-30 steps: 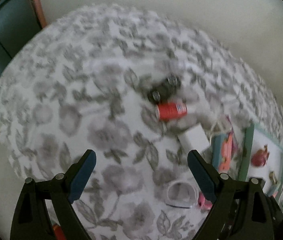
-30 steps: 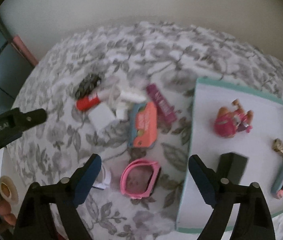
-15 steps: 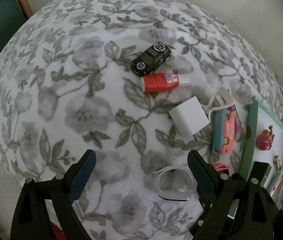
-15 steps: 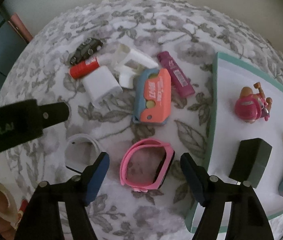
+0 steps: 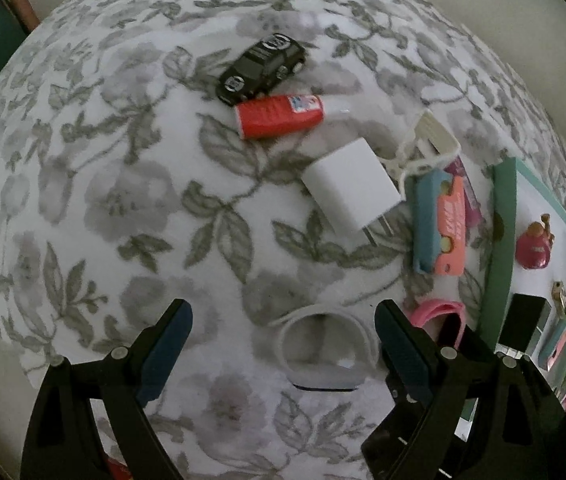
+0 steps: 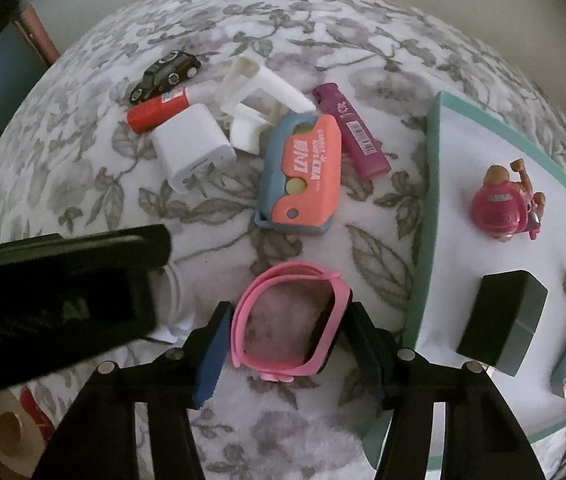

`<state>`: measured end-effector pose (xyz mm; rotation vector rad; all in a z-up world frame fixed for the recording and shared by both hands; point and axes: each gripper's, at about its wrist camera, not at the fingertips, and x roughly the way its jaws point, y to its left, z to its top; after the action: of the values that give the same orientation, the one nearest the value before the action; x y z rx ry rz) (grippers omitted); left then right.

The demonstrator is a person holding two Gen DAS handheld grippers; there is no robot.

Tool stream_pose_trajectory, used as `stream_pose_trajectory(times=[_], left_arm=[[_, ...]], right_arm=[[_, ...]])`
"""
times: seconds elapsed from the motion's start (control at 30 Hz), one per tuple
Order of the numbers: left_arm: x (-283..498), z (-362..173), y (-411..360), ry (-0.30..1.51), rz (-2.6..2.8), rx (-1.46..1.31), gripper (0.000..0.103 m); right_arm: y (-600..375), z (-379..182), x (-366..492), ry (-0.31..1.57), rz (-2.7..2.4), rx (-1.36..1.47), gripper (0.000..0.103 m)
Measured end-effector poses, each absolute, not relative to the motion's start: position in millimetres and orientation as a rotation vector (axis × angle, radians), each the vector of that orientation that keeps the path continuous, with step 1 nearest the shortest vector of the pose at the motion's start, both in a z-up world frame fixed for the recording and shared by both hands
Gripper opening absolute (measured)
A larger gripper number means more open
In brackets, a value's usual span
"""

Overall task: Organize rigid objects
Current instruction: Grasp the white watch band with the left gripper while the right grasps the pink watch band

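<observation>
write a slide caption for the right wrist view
Right gripper, its jaws just closing, straddles the pink watch on the floral cloth, beside the teal-rimmed tray.

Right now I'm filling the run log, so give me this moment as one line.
right gripper: closing around pink watch, contact unclear | left gripper: open above white band | tray: holds sorted items

The left gripper (image 5: 283, 332) hangs wide open over the floral cloth (image 5: 123, 200), a white band (image 5: 323, 344) between its fingers.
</observation>
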<state>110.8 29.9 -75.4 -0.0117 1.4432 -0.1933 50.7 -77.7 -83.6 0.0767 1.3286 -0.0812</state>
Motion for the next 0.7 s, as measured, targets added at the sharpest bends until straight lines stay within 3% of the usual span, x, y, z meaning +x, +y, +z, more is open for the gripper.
stream_pose_trajectory(times=[0.23, 0.47, 0.7], left_arm=[[102, -83, 12, 1.455, -0.218, 0.015, 0.091], [90, -93, -2, 1.491, -0.248, 0.011, 0.061], [89, -84, 8, 1.465, -0.263, -0.026, 0.059]], right_arm=[[-80, -79, 46, 1.334, -0.077, 0.087, 0.058], [-89, -75, 38, 1.333, -0.069, 0.097, 0.058], [-94, -71, 37, 1.333, -0.067, 0.107, 0.058]])
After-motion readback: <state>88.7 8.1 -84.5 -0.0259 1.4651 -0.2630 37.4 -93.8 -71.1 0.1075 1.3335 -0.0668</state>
